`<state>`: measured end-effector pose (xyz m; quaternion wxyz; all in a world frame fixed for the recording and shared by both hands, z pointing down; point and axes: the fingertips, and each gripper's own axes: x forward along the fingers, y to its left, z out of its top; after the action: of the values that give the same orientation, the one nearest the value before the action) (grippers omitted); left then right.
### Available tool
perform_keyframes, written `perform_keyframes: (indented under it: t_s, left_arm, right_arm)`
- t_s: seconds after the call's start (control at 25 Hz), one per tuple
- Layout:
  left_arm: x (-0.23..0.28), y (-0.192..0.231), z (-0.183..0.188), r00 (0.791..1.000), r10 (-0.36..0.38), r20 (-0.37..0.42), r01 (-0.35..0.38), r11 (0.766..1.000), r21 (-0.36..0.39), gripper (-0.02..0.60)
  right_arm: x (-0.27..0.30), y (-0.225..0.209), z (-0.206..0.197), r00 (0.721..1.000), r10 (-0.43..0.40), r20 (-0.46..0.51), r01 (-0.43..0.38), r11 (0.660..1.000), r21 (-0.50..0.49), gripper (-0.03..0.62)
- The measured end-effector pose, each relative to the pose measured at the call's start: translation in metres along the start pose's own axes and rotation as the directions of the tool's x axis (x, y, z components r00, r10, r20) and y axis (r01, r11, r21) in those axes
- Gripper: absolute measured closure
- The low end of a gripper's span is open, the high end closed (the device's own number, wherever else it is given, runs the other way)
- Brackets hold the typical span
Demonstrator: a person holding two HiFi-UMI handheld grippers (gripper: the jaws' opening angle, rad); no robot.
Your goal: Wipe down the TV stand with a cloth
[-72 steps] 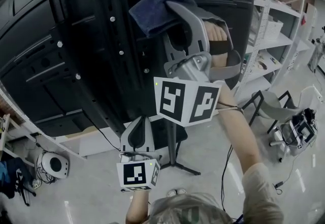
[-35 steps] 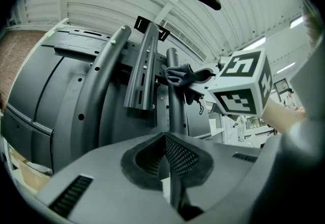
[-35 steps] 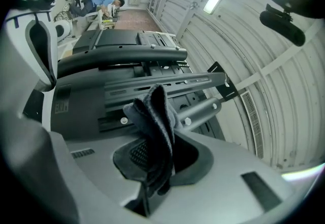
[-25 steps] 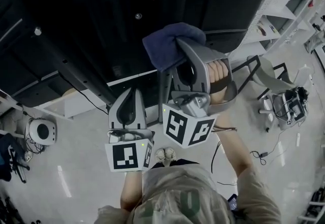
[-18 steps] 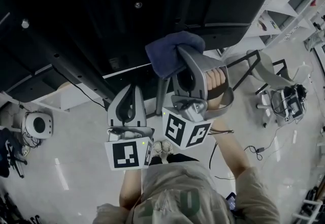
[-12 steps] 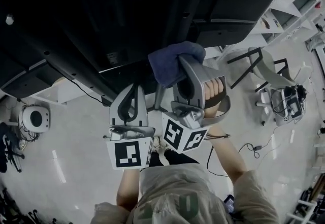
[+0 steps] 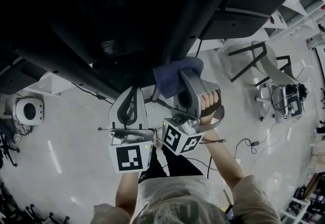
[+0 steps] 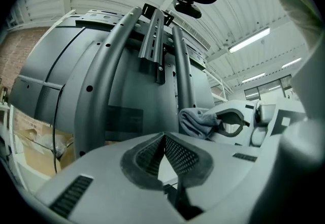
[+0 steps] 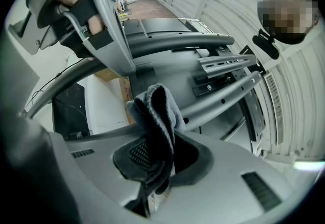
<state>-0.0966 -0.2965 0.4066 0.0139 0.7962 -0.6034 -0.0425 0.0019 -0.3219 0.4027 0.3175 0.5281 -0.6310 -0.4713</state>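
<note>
Right tool point(image 7: 179, 74) is clamped on the dark cloth point(image 7: 170, 76). In the right gripper view a thick fold of the cloth point(image 9: 155, 111) stands up between the pads and hangs out past them. The bundle sits at the low end of the upright post point(image 7: 203, 20) of the TV stand point(image 8: 109, 65), seemingly pressed to it, though actual contact cannot be confirmed. Left tool point(image 7: 133, 92) hangs just beside the post on the left, its pads together at the tips with nothing between them. It takes no part in the work. My judgement is that the wiping stroke along the post is in hand and close to the post's bottom. The next move calls for keeping the cloth flat against the metal while carrying it on to the legs or back up an unwiped rail, without letting the fold slip from the pads. Left of the post, on the TV back point(image 7: 76, 9), is a small label point(image 7: 108, 46), its print too small to read. The cubes carry only square markers.
</note>
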Motion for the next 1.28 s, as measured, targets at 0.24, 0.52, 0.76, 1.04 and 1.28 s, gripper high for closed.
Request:
perform_keyframes:
  t_s: [0.24, 0.52, 0.76, 1.04, 1.28]
  left_arm:
    - [-0.002, -0.017, -0.022, 0.999, 0.05, 0.008, -0.05, 0.999, 0.008, 0.566]
    - [-0.011, -0.04, -0.06, 0.996, 0.091, 0.024, -0.091, 0.996, -0.001, 0.566]
    - [-0.022, -0.034, -0.095, 0.995, 0.096, 0.014, -0.096, 0.995, 0.004, 0.566]
    - [-0.035, -0.023, -0.146, 0.995, 0.1, -0.024, -0.1, 0.995, 0.029, 0.566]
    - [-0.04, -0.026, -0.185, 0.994, 0.103, -0.046, -0.102, 0.995, 0.01, 0.566]
  right_arm:
    - [-0.004, 0.019, -0.036, 1.0, 0.007, -0.017, -0.007, 1.0, 0.018, 0.536]
    - [-0.007, 0.054, -0.061, 1.0, 0.012, -0.019, -0.012, 1.0, 0.015, 0.536]
    - [-0.012, 0.092, -0.075, 0.999, 0.023, -0.043, -0.022, 1.0, 0.016, 0.536]
    - [-0.019, 0.152, -0.091, 0.998, 0.025, -0.066, -0.024, 1.0, 0.015, 0.536]
    - [-0.026, 0.211, -0.115, 0.998, 0.054, -0.046, -0.056, 0.996, -0.064, 0.536]
